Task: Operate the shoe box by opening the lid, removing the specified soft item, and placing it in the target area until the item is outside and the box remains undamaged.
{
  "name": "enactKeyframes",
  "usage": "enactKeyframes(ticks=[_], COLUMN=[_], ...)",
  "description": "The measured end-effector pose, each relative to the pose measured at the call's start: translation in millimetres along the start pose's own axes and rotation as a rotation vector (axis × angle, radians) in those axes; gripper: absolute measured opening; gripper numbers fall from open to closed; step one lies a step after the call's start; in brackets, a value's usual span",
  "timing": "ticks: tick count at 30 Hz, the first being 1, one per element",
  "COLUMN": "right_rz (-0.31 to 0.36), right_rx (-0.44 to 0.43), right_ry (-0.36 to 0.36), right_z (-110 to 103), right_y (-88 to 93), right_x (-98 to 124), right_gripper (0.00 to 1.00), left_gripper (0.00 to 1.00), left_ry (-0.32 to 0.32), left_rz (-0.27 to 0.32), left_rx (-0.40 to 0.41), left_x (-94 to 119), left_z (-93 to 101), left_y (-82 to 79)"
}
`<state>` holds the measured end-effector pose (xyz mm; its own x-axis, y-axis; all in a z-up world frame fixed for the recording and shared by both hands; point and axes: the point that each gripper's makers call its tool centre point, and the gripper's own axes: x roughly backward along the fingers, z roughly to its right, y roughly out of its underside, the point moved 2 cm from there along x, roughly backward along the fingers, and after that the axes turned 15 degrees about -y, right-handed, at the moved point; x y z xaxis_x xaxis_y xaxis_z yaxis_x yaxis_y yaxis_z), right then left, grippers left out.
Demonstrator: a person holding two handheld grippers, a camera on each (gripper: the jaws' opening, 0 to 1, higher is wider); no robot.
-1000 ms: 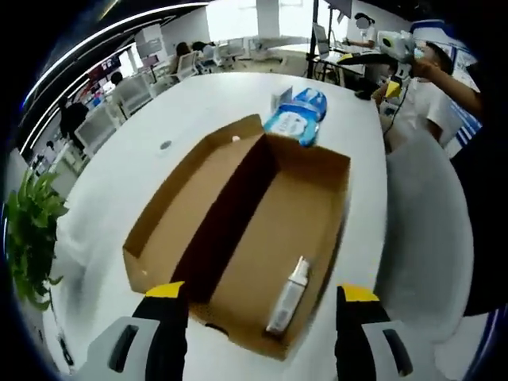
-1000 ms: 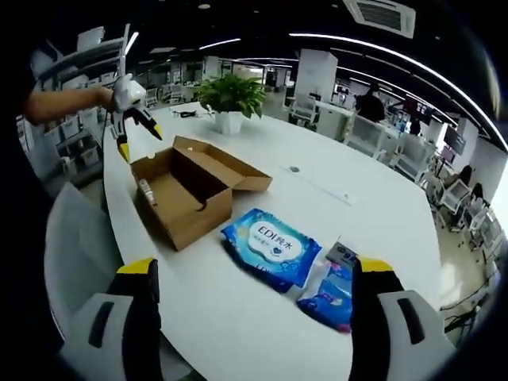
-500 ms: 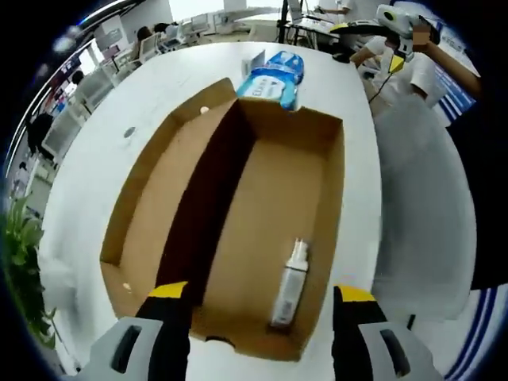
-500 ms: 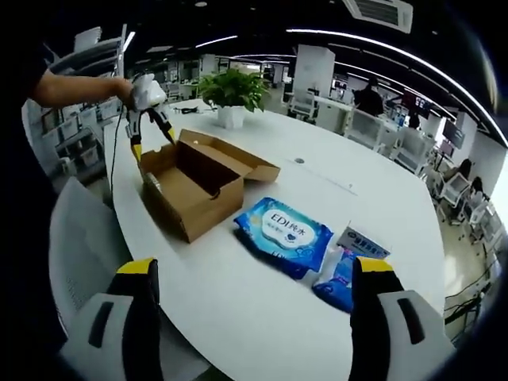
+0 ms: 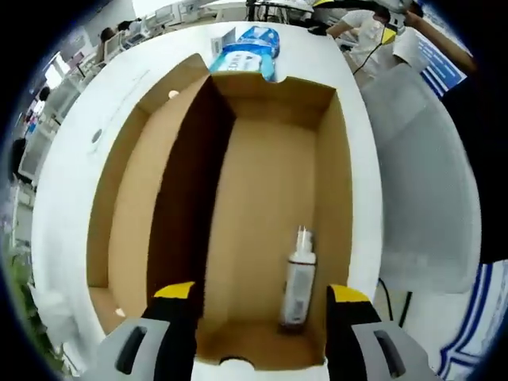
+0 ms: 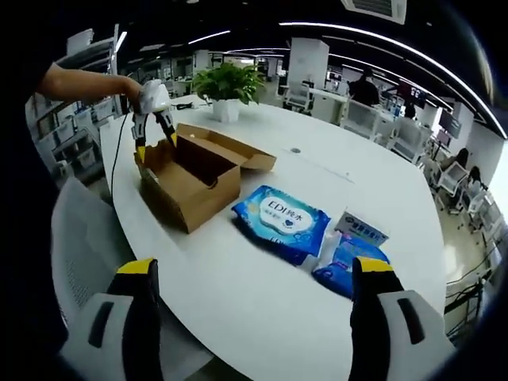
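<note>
Cardboard shoe box [image 5: 262, 198] looms closer now, lid open: left hand-held gripper [image 5: 258, 317] has dropped in, jaws apart, straddling the small bottle [image 5: 298, 282] on the box floor; right hand-held gripper [image 6: 254, 305] idle, apart.

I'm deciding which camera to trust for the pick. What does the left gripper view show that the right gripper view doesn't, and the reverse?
Left gripper view: the floor inside the open brown cardboard shoe box, with a small white spray bottle lying near the box's right wall, framed by the open left claw.

Right gripper view: the potted green plant, a smaller blue packet, the open right claw, and the left claw poised over the box's far end.

Both: the box, the white table and the blue wet-wipes pack.
</note>
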<state>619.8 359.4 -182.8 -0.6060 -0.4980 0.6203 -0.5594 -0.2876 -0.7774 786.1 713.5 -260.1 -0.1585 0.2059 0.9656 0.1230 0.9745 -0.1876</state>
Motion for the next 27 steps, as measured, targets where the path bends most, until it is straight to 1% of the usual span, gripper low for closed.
enactKeyframes(ticks=[2,5,10,14,19,24,26,27], right_rz=[0.004,0.003,-0.009,-0.013,-0.018,-0.022,-0.03,-0.034], right_rx=[-0.004,-0.01,-0.022,-0.034,-0.043,-0.045,-0.042,-0.04], right_ry=[0.008,0.01,0.011,0.013,0.013,0.012,0.011,0.011], right_z=[3,3,5,6,7,8,9,10], right_y=[-1.4,-1.3,3.1,5.5,7.0,6.7,7.4,8.0], right_x=[1,1,0,-1,-3,-4,-5,-5], right_gripper=[0.96,0.96,0.96,0.95,0.95,0.94,0.94,0.94], left_gripper=[0.65,0.62,0.58,0.54,0.49,0.43,0.42,0.4], left_ry=[0.017,0.055,0.099,0.132,0.183,0.204,0.221,0.22], left_rz=[-0.006,-0.035,-0.051,-0.062,-0.056,-0.037,-0.031,-0.028], left_rx=[-0.01,-0.054,-0.1,-0.109,-0.127,-0.128,-0.126,-0.128], left_x=[-6,-16,-29,-36,-45,-51,-52,-52], left_z=[-2.9,-5.6,-5.6,-2.6,3.7,9.8,13.5,14.8], left_y=[1.8,9.7,16.0,19.4,24.2,24.0,24.0,23.5])
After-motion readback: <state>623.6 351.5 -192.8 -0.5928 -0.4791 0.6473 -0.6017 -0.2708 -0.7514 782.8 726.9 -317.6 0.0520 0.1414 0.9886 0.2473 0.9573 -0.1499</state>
